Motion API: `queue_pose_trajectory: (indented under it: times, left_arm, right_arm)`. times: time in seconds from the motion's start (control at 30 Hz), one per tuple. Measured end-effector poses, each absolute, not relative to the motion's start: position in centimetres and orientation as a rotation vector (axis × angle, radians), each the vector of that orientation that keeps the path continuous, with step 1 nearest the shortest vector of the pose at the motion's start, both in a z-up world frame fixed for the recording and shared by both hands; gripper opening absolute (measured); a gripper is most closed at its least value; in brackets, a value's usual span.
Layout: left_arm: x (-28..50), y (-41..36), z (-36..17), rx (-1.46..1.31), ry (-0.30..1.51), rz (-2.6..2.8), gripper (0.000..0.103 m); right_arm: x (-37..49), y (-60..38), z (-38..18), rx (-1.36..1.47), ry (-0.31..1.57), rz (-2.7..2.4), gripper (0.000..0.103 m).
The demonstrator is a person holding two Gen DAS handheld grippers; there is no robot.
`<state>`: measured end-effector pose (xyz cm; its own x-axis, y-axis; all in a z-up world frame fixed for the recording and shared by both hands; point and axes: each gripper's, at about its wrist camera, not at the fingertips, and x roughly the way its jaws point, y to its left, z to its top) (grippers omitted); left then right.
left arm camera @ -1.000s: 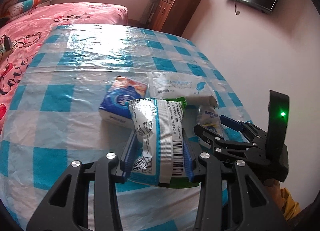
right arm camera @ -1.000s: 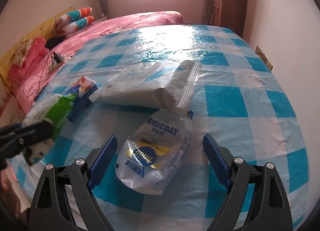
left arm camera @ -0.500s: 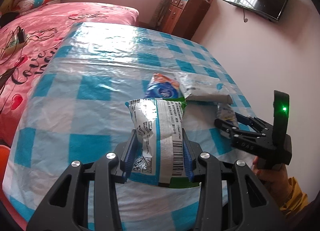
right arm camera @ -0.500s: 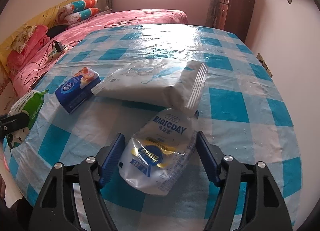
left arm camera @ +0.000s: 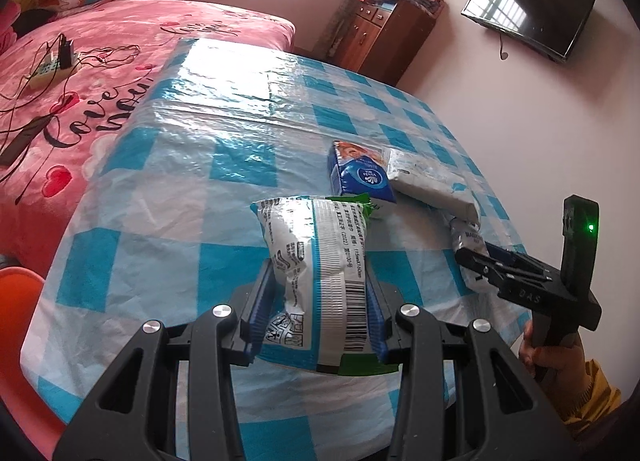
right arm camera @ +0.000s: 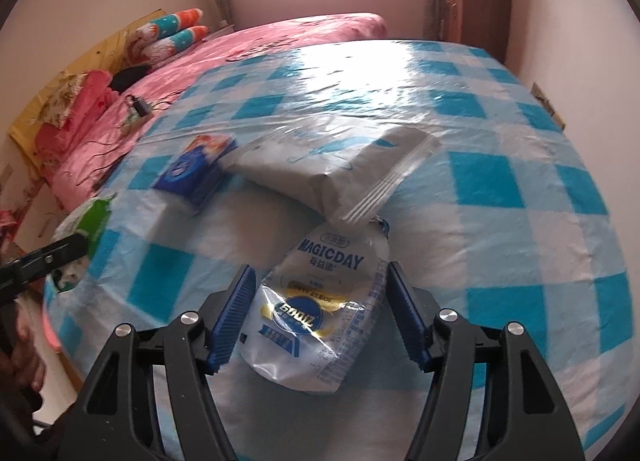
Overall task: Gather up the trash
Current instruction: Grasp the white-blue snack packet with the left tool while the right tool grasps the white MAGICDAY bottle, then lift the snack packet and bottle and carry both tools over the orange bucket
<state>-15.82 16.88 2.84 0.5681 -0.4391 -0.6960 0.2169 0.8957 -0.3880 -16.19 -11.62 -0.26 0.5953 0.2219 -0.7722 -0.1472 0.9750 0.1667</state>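
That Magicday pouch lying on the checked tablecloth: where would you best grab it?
Probably across the Magicday pouch at its flat, crinkly middle, coming down from above along its length. The right hand-held gripper already straddles it, jaws closing, pads at its side edges.

Glossy crinkled plastic tablecloth (right arm camera: 500, 189), shiny foil pouch (right arm camera: 320, 301), matt black plastic gripper (right arm camera: 318, 317)
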Motion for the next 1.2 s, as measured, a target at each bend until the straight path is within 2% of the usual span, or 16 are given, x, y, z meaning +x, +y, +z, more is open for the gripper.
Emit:
queue_pose_trajectory:
  times: [0.2,0.23,0.27,0.37,0.43,0.47,0.6,0.67,1.2]
  left_arm:
    - [-16.3,18.2,2.7,-0.295,0.881,-0.381,0.042]
    - [-16.4,18.4,2.7,-0.299,0.879,-0.379,0.042]
    - [-16.6,18.5,2.6,-0.301,0.878,-0.377,0.042]
    - [-16.8,19.0,2.6,-0.31,0.875,-0.369,0.042]
    - [-17.0,19.2,2.6,-0.315,0.874,-0.363,0.042]
    - [-17.1,19.4,2.5,-0.316,0.874,-0.361,0.042]
    - [-17.3,19.5,2.5,-0.318,0.874,-0.356,0.043]
    - [-17.3,19.6,2.4,-0.319,0.876,-0.354,0.042]
    - [-17.5,20.8,1.9,-0.335,0.882,-0.324,0.043]
  right_arm:
    - [-17.6,-8.7,-0.1,0.108,0.911,0.337,0.064]
    - [-17.8,-8.2,0.0,0.104,0.907,0.355,0.042]
    - [-18.0,-7.4,0.0,0.096,0.906,0.39,0.039]
    - [-18.1,-5.6,-0.2,0.05,0.908,0.426,0.039]
    - [-18.0,-5.3,-0.2,0.064,0.915,0.434,0.043]
    - [-17.8,-5.2,-0.2,0.074,0.926,0.432,0.05]
    - [-17.4,-4.6,0.0,0.086,0.939,0.432,0.066]
    - [-17.2,-3.6,0.0,0.085,0.95,0.434,0.082]
    - [-13.2,3.4,-0.4,-0.093,0.944,0.568,0.084]
